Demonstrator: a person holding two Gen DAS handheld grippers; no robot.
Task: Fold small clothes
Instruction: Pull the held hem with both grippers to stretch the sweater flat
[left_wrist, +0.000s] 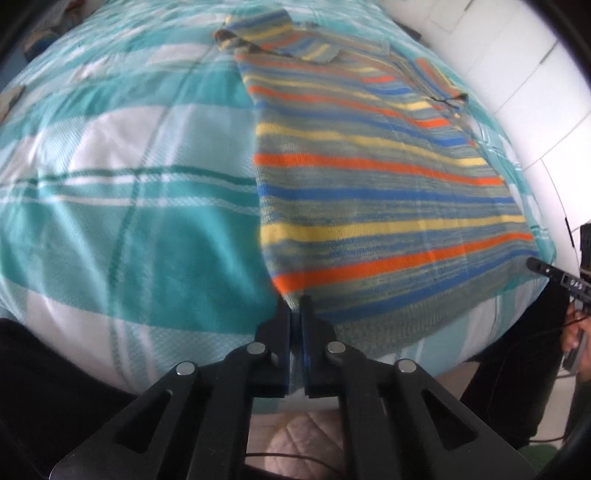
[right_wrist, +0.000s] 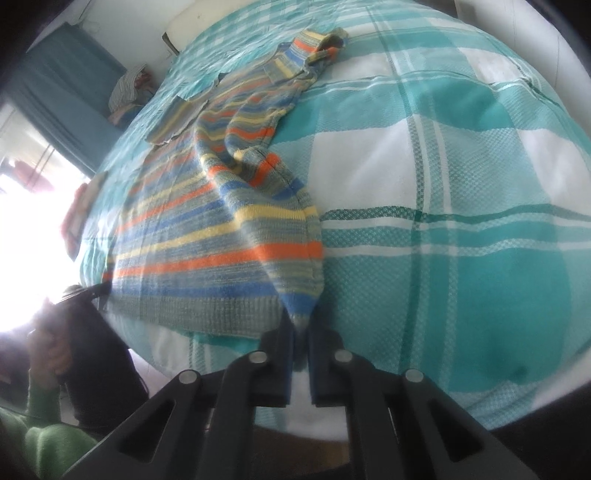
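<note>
Item: striped sweater (left_wrist: 369, 192), flat on bed (left_wrist: 129, 221). My left hand-held gripper (left_wrist: 295, 310) clamped on hem corner; right hand-held gripper (right_wrist: 301, 325) clamped on opposite corner. Lift both evenly, keep hem taut.

The sweater (left_wrist: 376, 192) lies on the bedspread (left_wrist: 129, 221), each claw at a near corner.

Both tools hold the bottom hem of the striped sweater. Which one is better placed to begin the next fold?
Probably the right tool. It has already pulled its corner of the striped sweater into a raised ridge, while the left tool grips a corner that lies flat on the bed.
</note>
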